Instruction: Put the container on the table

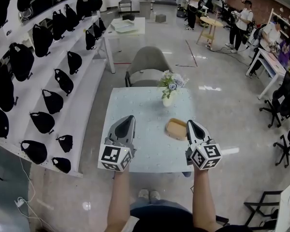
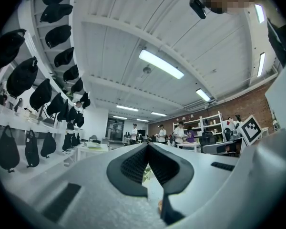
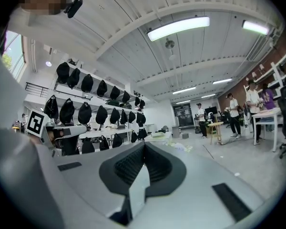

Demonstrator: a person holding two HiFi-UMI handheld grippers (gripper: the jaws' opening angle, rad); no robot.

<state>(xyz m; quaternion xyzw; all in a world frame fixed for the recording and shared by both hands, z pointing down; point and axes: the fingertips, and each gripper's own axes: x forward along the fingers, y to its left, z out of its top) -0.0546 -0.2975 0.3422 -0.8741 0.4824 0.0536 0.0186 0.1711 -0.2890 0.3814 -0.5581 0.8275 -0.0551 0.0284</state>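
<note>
While the left gripper and right gripper are both closed up on nothing, the tan container is seen sitting on the table, just left of the right tips. It's probably light, stiffish and a bit slick, so it's best pinched across the rim.

Head view steeply above table

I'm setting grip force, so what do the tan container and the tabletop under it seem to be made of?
The container looks like light wood or bamboo with a matte finish: even tan, no glare, though plastic is possible. The tabletop looks like frosted glass or glossy laminate: smooth, pale bluish, with a grid of small dots.
</note>
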